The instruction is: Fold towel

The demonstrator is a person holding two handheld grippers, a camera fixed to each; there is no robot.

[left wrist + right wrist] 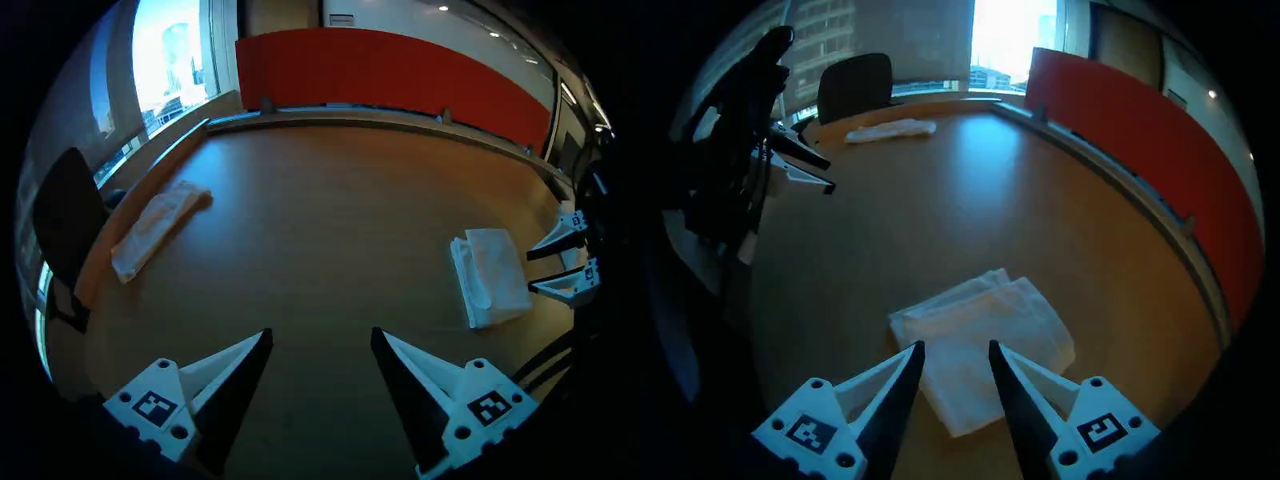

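On brown desk: white folded cloth towel, fold seemingly finished.
Left hand-held gripper: wide, empty.
Right hand-held gripper: narrower, empty.
Next: likely lift clear.

Part of the folded towel sits hidden behind the right tool.

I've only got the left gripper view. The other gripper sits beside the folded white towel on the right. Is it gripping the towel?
Observer: No. In the right gripper view the right gripper is open, with its fingers apart over the near edge of the folded white cloth towel and nothing pinched between them.
Operator: And where is my own gripper from that side?
Observer: The left gripper is far from that towel, at the side of the brown wooden table. Its fingertips reach just over the table's edge.
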